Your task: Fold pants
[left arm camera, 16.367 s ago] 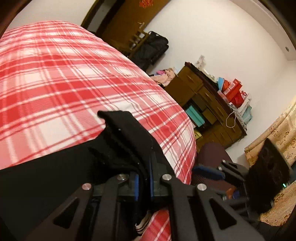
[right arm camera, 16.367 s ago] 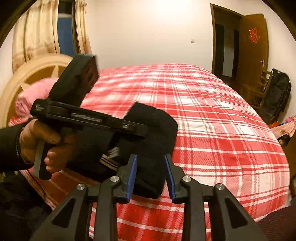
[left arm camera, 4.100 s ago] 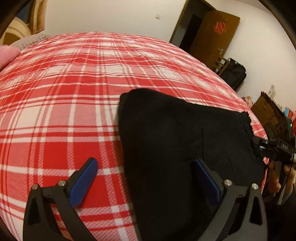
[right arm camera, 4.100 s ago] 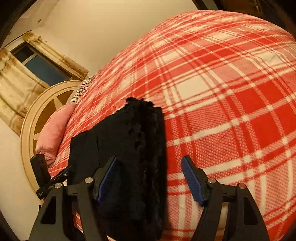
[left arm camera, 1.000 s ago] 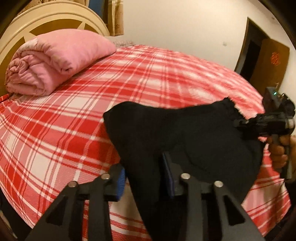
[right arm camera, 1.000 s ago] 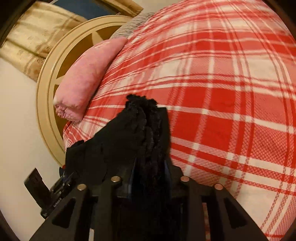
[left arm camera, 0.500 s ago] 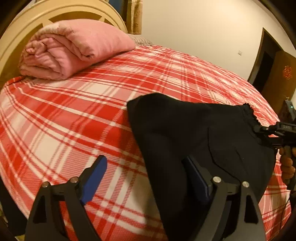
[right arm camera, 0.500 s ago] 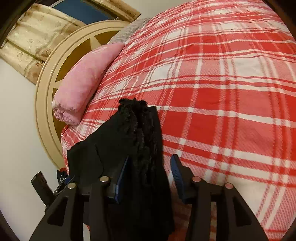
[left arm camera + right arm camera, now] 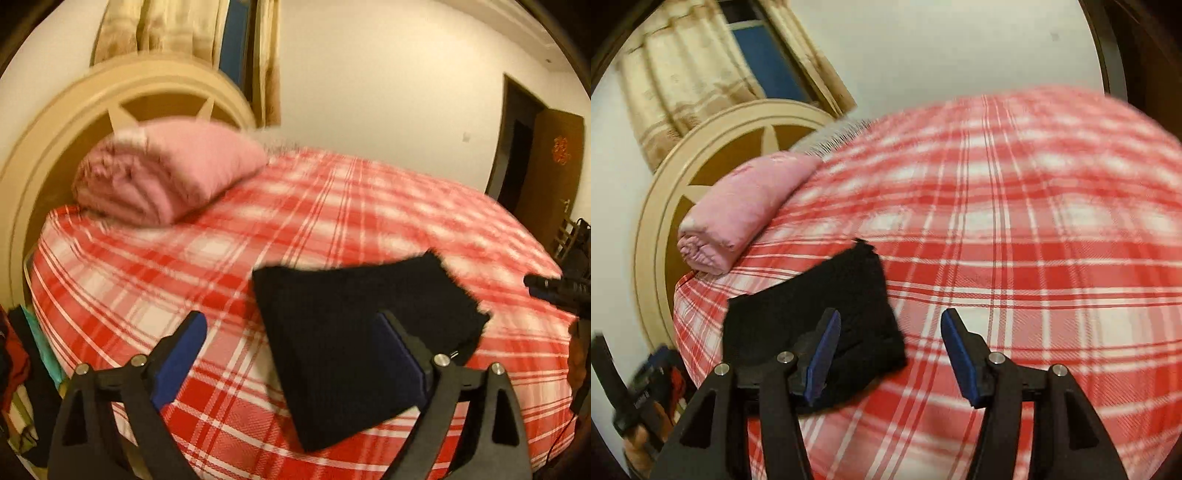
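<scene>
I see the folded black pants (image 9: 354, 332) lying flat on the plaid bed (image 9: 332, 221). My left gripper (image 9: 291, 354) has its jaws spread wide, the pants behind its right jaw. My right gripper (image 9: 890, 354) is likewise agape, with the pants (image 9: 820, 314) beyond its left jaw.

From both wrist cameras I get warm, yellowish indoor light, fairly dim, with no glare and only soft shadows. Strong fisheye bending curves the red-and-white plaid bedspread (image 9: 332, 221) into a dome, and dark vignetting cuts every corner. Motion blur smears the far plaid, the rolled pink blanket (image 9: 162, 177) and the round cream headboard (image 9: 665, 206) in both views. The folded black fabric pants (image 9: 354, 332) read as a flat dark patch with almost no texture, their edges soft. My blue-padded left gripper (image 9: 295, 358) and right gripper (image 9: 890, 354) look sharper than anything behind them.
</scene>
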Tool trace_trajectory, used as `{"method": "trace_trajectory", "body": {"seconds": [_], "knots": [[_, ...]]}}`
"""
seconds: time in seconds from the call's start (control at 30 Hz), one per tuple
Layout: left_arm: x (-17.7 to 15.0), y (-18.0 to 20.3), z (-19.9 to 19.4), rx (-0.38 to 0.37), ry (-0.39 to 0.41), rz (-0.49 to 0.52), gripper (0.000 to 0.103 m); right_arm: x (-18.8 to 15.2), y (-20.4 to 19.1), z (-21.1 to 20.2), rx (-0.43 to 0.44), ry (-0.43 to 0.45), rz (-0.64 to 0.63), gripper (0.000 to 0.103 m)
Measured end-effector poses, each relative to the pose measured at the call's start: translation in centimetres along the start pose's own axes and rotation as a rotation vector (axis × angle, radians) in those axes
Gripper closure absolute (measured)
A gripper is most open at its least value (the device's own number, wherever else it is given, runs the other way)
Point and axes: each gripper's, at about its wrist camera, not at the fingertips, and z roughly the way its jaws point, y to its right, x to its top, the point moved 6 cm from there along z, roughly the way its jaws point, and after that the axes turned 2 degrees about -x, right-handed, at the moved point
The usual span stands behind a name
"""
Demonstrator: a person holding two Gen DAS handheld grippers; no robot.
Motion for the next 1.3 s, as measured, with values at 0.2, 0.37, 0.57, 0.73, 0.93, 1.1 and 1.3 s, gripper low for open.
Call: {"method": "trace_trajectory", "body": {"seconds": [0.2,0.37,0.57,0.73,0.93,1.1,1.3], "knots": [[2.9,2.9,-5.9,-0.05,0.15,0.035,0.0,-1.7,-5.5,-8.9,-0.034,0.194,-0.15,0.026],[4.0,4.8,-9.0,-0.08,0.222,0.088,0.0,-2.9,-9.6,-13.2,-0.112,0.28,-0.298,0.025],[4.5,5.4,-10.7,-0.091,0.253,0.102,0.0,-4.0,-11.6,-15.3,-0.106,0.3,-0.333,0.025],[4.9,4.9,-10.9,-0.088,0.261,0.084,0.0,-4.6,-12.4,-16.1,-0.093,0.309,-0.356,0.025],[4.8,4.8,-10.9,-0.087,0.261,0.073,0.0,-5.2,-13.3,-16.9,-0.094,0.324,-0.399,0.024],[4.5,5.3,-11.4,-0.086,0.265,0.084,0.0,-5.0,-13.1,-17.4,-0.082,0.33,-0.388,0.024],[4.4,5.5,-11.6,-0.083,0.268,0.09,0.0,-5.1,-12.9,-17.7,-0.074,0.337,-0.384,0.024]]}}
